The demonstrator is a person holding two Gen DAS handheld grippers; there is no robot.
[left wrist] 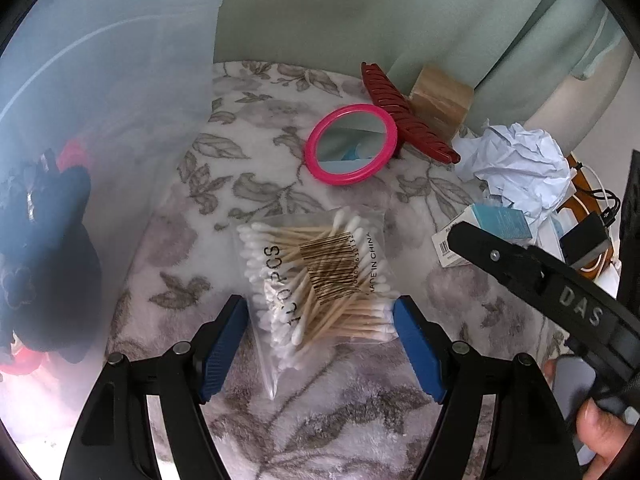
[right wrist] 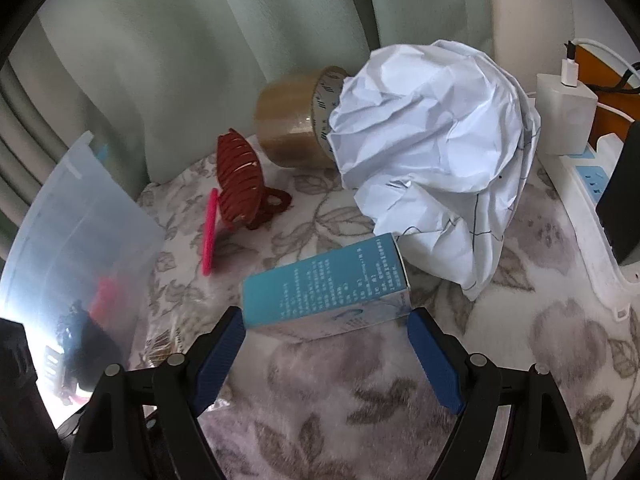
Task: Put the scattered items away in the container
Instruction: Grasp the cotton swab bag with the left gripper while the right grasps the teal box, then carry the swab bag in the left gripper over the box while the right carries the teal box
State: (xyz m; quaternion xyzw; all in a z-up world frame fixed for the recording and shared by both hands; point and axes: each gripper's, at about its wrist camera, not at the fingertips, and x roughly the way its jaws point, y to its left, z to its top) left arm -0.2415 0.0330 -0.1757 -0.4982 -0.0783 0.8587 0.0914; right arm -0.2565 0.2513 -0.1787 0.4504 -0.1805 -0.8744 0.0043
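Our left gripper (left wrist: 320, 328), angled downward, fingers apart, straddles the clear bag of wooden cotton swabs (left wrist: 320, 280); our right gripper (right wrist: 326, 332), likewise parted, flanks the teal cardboard box (right wrist: 326, 284).

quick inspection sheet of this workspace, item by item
surface: floral fleece cover, soft and uneven
job's things: cotton swab bag, pink mirror, red hair claw, blue box, tape roll, clear container part filled
clutter: crumpled paper
grippers: left tool open astride the swab bag; right tool open at the blue box
cables: charger with its cable in power strip
surroundings: pale green curtain
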